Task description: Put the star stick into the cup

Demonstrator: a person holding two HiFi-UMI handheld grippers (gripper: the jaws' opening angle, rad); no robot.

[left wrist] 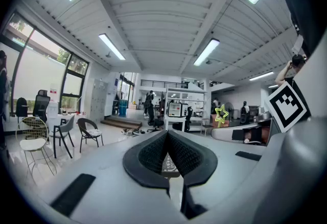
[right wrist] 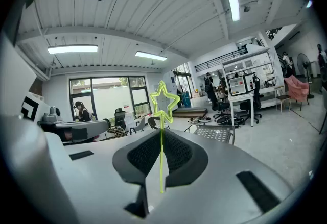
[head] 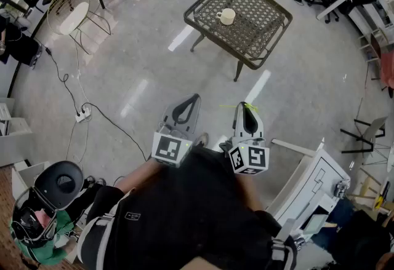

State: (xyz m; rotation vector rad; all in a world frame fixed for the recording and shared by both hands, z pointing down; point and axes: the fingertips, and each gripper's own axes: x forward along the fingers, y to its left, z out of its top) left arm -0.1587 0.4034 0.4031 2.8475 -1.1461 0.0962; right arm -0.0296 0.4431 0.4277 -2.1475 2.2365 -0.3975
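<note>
A pale cup (head: pixel 227 16) stands on a dark mesh table (head: pixel 271 13) far ahead on the floor. The star stick (right wrist: pixel 163 100) is a thin yellow-green rod with an open star on top. My right gripper (right wrist: pixel 162 132) is shut on its rod, with the star standing above the jaw tips. In the head view the stick (head: pixel 247 106) shows at the right gripper (head: pixel 245 104). My left gripper (head: pixel 196 98) is held beside it at waist height. In the left gripper view the left gripper (left wrist: pixel 167 133) is shut on nothing, and the star (left wrist: pixel 221 114) shows to its right.
A power strip (head: pixel 81 116) with cables lies on the floor to the left. A round wire chair (head: pixel 68 9) stands far left and a black stool (head: pixel 58 182) near left. White furniture (head: pixel 314 182) is close on the right. Open floor lies between me and the table.
</note>
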